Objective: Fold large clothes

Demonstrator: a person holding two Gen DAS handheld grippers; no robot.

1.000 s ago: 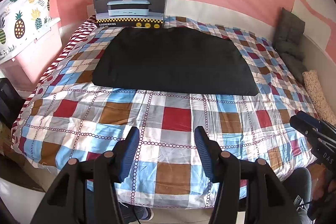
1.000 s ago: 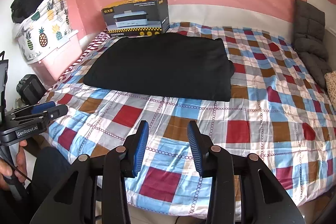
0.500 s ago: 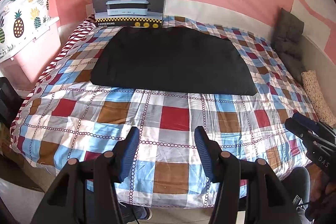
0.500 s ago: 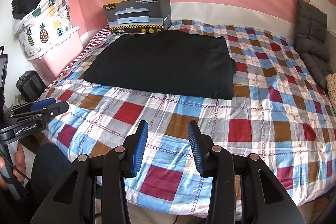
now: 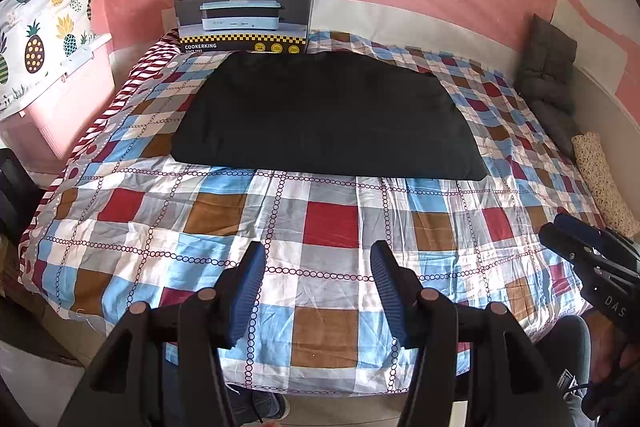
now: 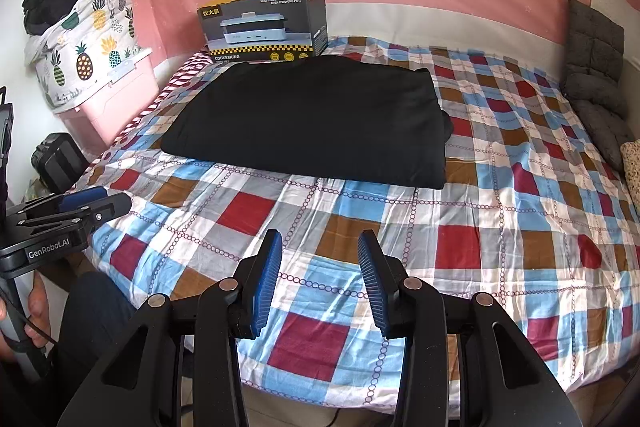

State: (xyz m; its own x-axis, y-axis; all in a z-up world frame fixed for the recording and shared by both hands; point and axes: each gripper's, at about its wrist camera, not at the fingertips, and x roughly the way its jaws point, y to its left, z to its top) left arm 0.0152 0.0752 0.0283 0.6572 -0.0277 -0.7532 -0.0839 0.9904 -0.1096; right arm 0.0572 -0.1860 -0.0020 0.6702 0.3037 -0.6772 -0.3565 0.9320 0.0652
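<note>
A black garment (image 5: 324, 115) (image 6: 312, 123) lies folded into a flat rectangle on the far half of the checked bedspread (image 5: 328, 223) (image 6: 460, 223). My left gripper (image 5: 318, 267) hovers over the near edge of the bed, well short of the garment, jaws open and empty. My right gripper (image 6: 320, 259) hangs likewise over the near edge, open with nothing between its blue pads. The right gripper (image 5: 560, 233) also shows at the right of the left wrist view. At the left of the right wrist view the left gripper (image 6: 116, 201) appears, held by a hand.
A cooker box (image 5: 244, 15) (image 6: 264, 25) stands against the pink wall behind the garment. Grey cushions (image 5: 548, 75) (image 6: 596, 83) line the bed's right side. A pink storage bin (image 6: 116, 99) under pineapple-print cloth sits left of the bed, with a black bag (image 6: 56, 159) on the floor.
</note>
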